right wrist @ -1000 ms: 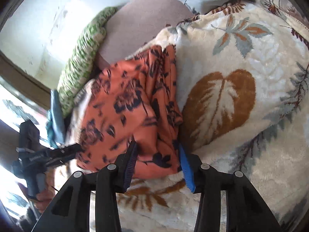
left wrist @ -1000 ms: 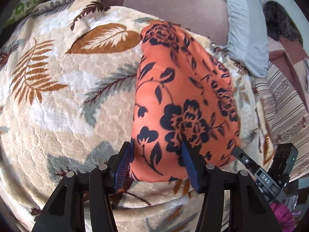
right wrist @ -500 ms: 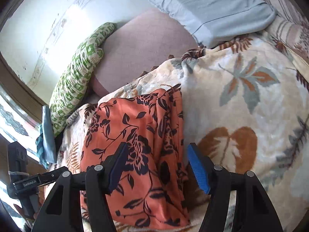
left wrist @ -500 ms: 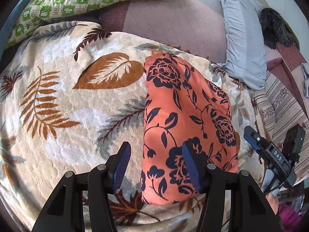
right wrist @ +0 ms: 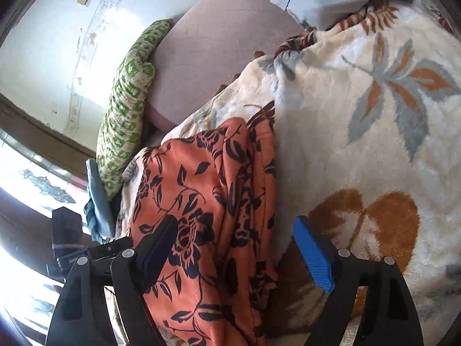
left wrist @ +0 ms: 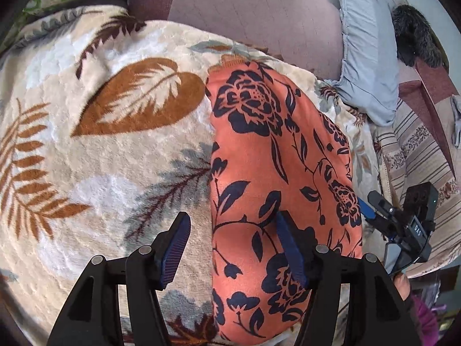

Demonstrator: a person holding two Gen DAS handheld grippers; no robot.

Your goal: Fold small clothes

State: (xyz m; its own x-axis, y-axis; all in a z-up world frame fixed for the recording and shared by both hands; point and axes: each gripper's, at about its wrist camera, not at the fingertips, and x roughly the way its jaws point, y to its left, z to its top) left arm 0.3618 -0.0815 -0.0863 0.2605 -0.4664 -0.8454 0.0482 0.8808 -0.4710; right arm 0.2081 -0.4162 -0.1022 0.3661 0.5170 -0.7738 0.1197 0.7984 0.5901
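An orange garment with dark navy flowers (left wrist: 268, 173) lies folded lengthwise in a long strip on a cream leaf-print blanket (left wrist: 95, 161). My left gripper (left wrist: 234, 249) is open and empty, above the garment's near left edge. In the right wrist view the garment (right wrist: 207, 201) shows bunched layers along its right side. My right gripper (right wrist: 237, 255) is open and empty, above the garment's near end. Each gripper shows in the other's view: the right one (left wrist: 400, 225) at the right edge, the left one (right wrist: 86, 248) at the left.
A mauve cushion (left wrist: 259, 8), a green checked pillow (right wrist: 126, 109) and a light blue pillow (left wrist: 366, 46) lie beyond the blanket. A striped bedcover (left wrist: 417, 155) lies to the right. A dark furry object (left wrist: 415, 37) sits at the far right.
Both grippers let go of the garment's near end and drew back above it. The right gripper opened wider. The garment now lies flat on the blanket.
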